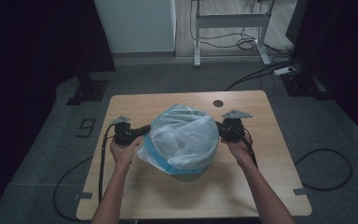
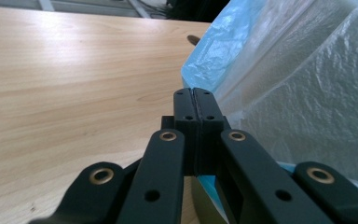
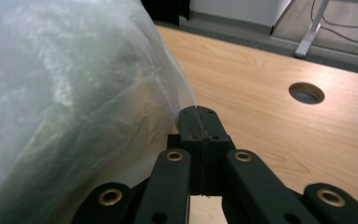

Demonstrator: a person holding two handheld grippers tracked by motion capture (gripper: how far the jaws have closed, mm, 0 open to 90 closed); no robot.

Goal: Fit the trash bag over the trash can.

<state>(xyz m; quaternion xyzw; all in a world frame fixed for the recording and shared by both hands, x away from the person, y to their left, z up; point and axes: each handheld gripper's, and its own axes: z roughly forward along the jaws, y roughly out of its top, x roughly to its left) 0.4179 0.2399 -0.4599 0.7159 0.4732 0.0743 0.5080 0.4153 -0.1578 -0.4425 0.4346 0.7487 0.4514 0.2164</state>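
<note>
Wood table [image 1: 242, 186]: plastic bag [image 1: 184, 137] betw. closed L tongs [image 1: 145, 130], R tongs [image 1: 218, 126].

Puffed translucent plastic bag [image 1: 184, 137], blue-banded edge, over bin mid-table, between both hands.

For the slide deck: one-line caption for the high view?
Two shut grippers, left and right, flank a clear plastic bag lining a bin on a wooden table.
</note>
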